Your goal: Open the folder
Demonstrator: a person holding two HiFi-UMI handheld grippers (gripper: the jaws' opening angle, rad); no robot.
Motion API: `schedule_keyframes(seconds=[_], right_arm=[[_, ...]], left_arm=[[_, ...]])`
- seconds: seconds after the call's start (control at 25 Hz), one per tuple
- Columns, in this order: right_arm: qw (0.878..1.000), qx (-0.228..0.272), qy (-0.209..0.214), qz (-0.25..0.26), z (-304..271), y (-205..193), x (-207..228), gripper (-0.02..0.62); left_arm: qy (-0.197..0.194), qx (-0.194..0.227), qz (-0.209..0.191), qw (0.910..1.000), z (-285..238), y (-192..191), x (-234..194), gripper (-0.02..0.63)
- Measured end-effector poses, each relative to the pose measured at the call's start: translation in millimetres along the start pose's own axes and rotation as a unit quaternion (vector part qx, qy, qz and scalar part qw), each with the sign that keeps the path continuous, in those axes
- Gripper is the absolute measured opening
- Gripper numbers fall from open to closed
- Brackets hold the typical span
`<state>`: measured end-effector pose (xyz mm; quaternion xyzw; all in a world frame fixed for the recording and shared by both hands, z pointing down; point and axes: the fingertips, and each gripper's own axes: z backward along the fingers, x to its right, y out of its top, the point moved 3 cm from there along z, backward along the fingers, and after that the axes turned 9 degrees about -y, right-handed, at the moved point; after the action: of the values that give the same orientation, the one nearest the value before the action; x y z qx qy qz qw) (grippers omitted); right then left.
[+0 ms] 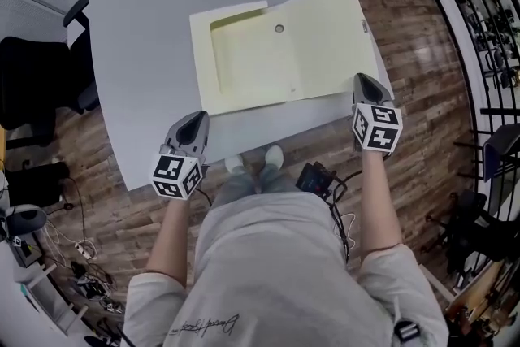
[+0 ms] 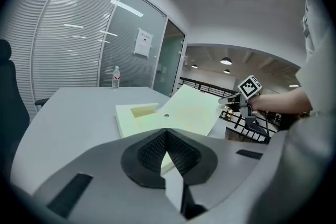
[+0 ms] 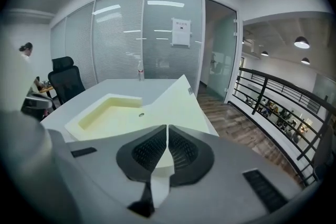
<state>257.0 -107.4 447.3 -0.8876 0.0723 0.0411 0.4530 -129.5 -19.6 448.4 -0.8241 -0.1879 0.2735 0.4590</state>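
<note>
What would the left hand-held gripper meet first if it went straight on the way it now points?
The pale yellow folder: its near corner lies just ahead of the left hand-held gripper. Whether its tips touch it is unclear.

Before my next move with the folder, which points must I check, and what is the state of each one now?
1. Right tongs shut on the near right corner of the cover: ok.
2. Left tongs shut on the near left corner of the folder: ok.
3. Cover flat on the table: not ok, its right side is raised.
4. Inside of the folder showing: ok.
5. Bottle far from the folder: ok.
</note>
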Motion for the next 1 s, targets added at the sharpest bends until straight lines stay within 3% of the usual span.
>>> schedule_keyframes(seconds=[0.36, 0.52, 0.64, 1.0], right_arm=[[0.992, 0.069, 0.107, 0.023, 60, 41, -66, 0.031], [0.980, 0.091, 0.175, 0.015, 87, 52, -111, 0.031], [0.970, 0.089, 0.224, 0.018, 103, 54, -145, 0.029], [0.961, 0.079, 0.264, 0.021, 106, 58, -187, 0.025]], left_arm=[[-0.033, 0.027, -0.015, 0.9990, 17, 25, 26, 0.008], [-0.029, 0.025, -0.028, 0.9989, 29, 35, 29, 0.008], [-0.033, 0.044, -0.015, 0.9984, 39, 46, 31, 0.008], [-0.042, 0.060, -0.011, 0.9972, 42, 58, 34, 0.008]])
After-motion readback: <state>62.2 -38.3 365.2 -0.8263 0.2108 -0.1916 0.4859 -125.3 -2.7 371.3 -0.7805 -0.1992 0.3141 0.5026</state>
